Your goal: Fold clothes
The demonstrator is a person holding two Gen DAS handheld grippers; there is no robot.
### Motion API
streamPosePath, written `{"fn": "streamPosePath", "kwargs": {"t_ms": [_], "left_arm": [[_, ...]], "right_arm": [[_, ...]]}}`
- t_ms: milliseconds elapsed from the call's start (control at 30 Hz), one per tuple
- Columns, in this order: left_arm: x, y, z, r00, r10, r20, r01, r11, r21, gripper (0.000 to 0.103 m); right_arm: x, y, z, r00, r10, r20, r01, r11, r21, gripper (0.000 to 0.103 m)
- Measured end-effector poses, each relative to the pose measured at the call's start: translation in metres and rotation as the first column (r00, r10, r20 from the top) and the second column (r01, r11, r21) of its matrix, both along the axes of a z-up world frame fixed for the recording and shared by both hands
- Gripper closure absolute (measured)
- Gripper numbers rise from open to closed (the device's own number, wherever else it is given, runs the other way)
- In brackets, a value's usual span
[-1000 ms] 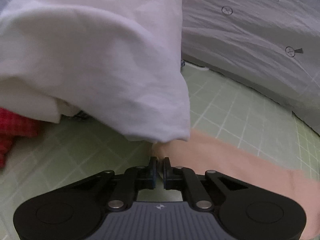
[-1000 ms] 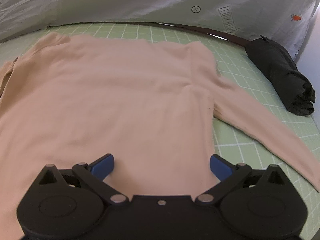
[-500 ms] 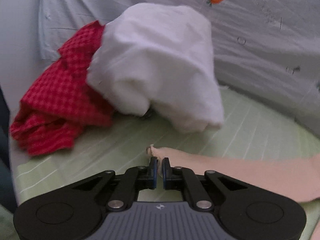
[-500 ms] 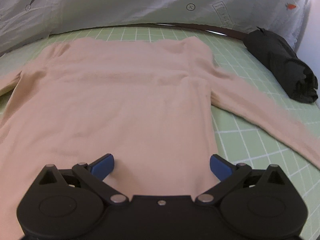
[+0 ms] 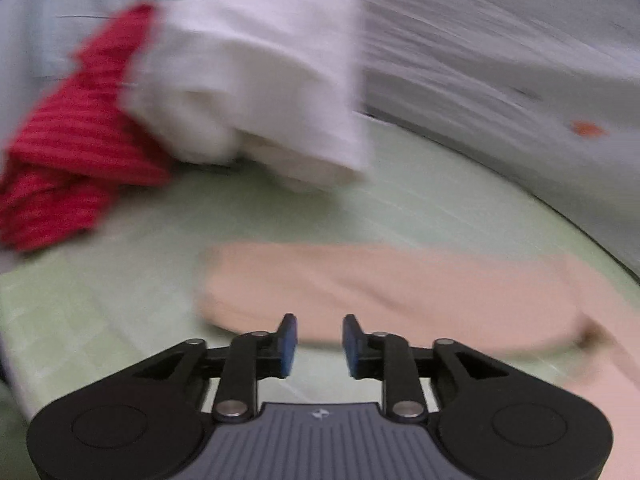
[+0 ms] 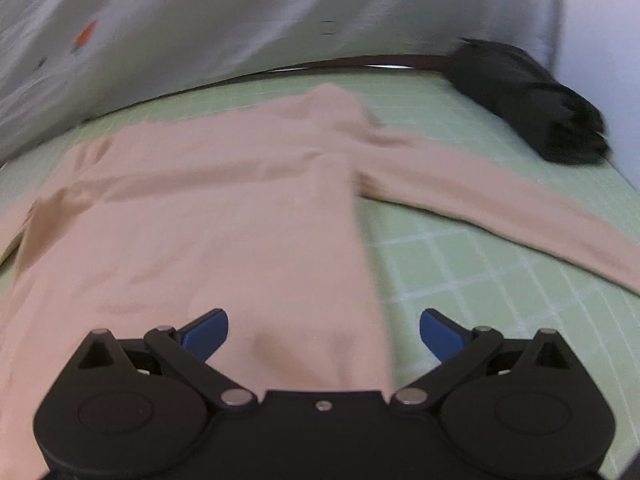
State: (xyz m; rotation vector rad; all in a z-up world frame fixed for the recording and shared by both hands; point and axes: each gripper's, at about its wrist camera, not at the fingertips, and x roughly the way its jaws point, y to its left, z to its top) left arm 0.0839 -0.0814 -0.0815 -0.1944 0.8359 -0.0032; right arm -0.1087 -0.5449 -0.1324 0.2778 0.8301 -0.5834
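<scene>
Peach long-sleeved top [image 6: 224, 216] lies flat on the green grid mat [image 6: 500, 280], sleeves spread. Left gripper [image 5: 316, 346] jaws opening, nothing between them, sleeve [image 5: 380, 292] just beyond. Right gripper [image 6: 324, 334] jaws wide apart over the hem. Step: spreading done; next, probably grip a sleeve and fold inward.

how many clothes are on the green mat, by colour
peach long-sleeve top: 1
white garment: 1
red checked garment: 1
black folded garment: 1
total: 4
</scene>
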Motion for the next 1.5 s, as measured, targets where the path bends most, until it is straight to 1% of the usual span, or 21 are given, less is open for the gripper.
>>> {"fn": "streamPosePath", "kwargs": {"t_ms": [33, 133, 167, 233, 300, 367, 500, 567, 600, 633, 667, 800, 933, 1000, 1067, 1133, 1200, 1267, 1300, 1367, 1500], "left_arm": [[-0.003, -0.011, -0.001, 0.997, -0.077, -0.011, 0.077, 0.997, -0.026, 0.057], [-0.015, -0.045, -0.005, 0.961, -0.274, -0.036, 0.270, 0.959, -0.088, 0.050], [-0.019, -0.057, -0.008, 0.945, -0.324, -0.047, 0.318, 0.943, -0.096, 0.049], [-0.029, -0.078, -0.011, 0.918, -0.389, -0.072, 0.386, 0.921, -0.055, 0.049], [-0.036, -0.093, -0.014, 0.898, -0.428, -0.099, 0.429, 0.903, -0.015, 0.049], [-0.041, -0.100, -0.017, 0.887, -0.443, -0.127, 0.447, 0.895, -0.001, 0.050], [-0.052, -0.099, -0.023, 0.901, -0.402, -0.164, 0.406, 0.914, -0.014, 0.053], [-0.058, -0.096, -0.026, 0.910, -0.374, -0.178, 0.372, 0.927, -0.045, 0.074], [-0.062, -0.096, -0.027, 0.913, -0.362, -0.185, 0.358, 0.932, -0.058, 0.095], [-0.066, -0.096, -0.028, 0.915, -0.353, -0.193, 0.347, 0.936, -0.063, 0.100], [-0.069, -0.098, -0.028, 0.917, -0.346, -0.199, 0.340, 0.938, -0.065, 0.100], [-0.086, -0.104, -0.024, 0.914, -0.338, -0.224, 0.335, 0.941, -0.055, 0.101], [-0.096, -0.104, -0.027, 0.918, -0.303, -0.254, 0.297, 0.953, -0.065, 0.100], [-0.093, -0.106, -0.022, 0.920, -0.297, -0.254, 0.294, 0.954, -0.049, 0.095], [-0.088, -0.108, -0.014, 0.925, -0.290, -0.244, 0.291, 0.956, -0.033, 0.092], [-0.078, -0.109, -0.002, 0.935, -0.284, -0.212, 0.282, 0.959, -0.039, 0.076], [-0.062, -0.113, 0.007, 0.942, -0.285, -0.175, 0.284, 0.958, -0.031, 0.072], [-0.039, -0.123, 0.012, 0.944, -0.297, -0.146, 0.298, 0.954, -0.014, 0.063], [-0.025, -0.129, 0.014, 0.943, -0.305, -0.135, 0.307, 0.952, -0.004, 0.059], [0.001, -0.142, 0.018, 0.941, -0.320, -0.111, 0.324, 0.946, 0.017, 0.058], [0.063, -0.179, 0.023, 0.925, -0.373, -0.068, 0.376, 0.925, 0.053, 0.048]], "right_arm": [[-0.006, -0.004, 0.000, 1.000, -0.022, 0.005, 0.022, 1.000, 0.009, 0.000], [-0.024, -0.013, -0.002, 0.998, -0.057, 0.013, 0.056, 0.997, 0.056, 0.000], [-0.029, -0.014, -0.002, 0.998, -0.064, 0.010, 0.063, 0.995, 0.072, 0.001], [-0.038, -0.016, -0.004, 0.997, -0.077, 0.004, 0.076, 0.992, 0.104, 0.006], [-0.044, -0.013, -0.005, 0.998, -0.058, 0.005, 0.057, 0.991, 0.123, 0.016], [-0.049, -0.010, -0.005, 1.000, -0.029, 0.004, 0.028, 0.991, 0.132, 0.032], [-0.053, -0.010, -0.002, 0.998, 0.058, 0.014, -0.060, 0.985, 0.162, 0.056], [-0.054, -0.011, -0.002, 0.995, 0.099, 0.009, -0.099, 0.979, 0.177, 0.080], [-0.054, -0.012, -0.002, 0.993, 0.118, 0.006, -0.117, 0.976, 0.183, 0.088], [-0.054, -0.012, -0.002, 0.990, 0.140, 0.002, -0.138, 0.973, 0.186, 0.098], [-0.055, -0.012, -0.002, 0.987, 0.162, -0.003, -0.159, 0.969, 0.188, 0.100], [-0.061, -0.017, 0.010, 0.983, 0.185, -0.016, -0.181, 0.975, 0.132, 0.100], [-0.062, -0.033, 0.006, 0.982, 0.176, -0.062, -0.165, 0.974, 0.157, 0.099], [-0.059, -0.037, 0.001, 0.978, 0.184, -0.097, -0.166, 0.972, 0.168, 0.095], [-0.059, -0.043, 0.006, 0.983, 0.170, -0.076, -0.157, 0.976, 0.151, 0.073], [-0.054, -0.051, 0.015, 0.989, 0.139, -0.040, -0.134, 0.984, 0.118, 0.059], [-0.043, -0.062, 0.024, 0.993, 0.117, 0.002, -0.117, 0.989, 0.093, 0.051], [-0.026, -0.077, 0.029, 0.992, 0.116, 0.038, -0.119, 0.991, 0.067, 0.040], [-0.012, -0.083, 0.030, 0.991, 0.129, 0.042, -0.131, 0.990, 0.049, 0.038], [0.014, -0.096, 0.032, 0.987, 0.154, 0.049, -0.154, 0.988, 0.012, 0.038], [0.073, -0.120, 0.036, 0.976, 0.196, 0.098, -0.196, 0.981, -0.011, 0.038]]}}
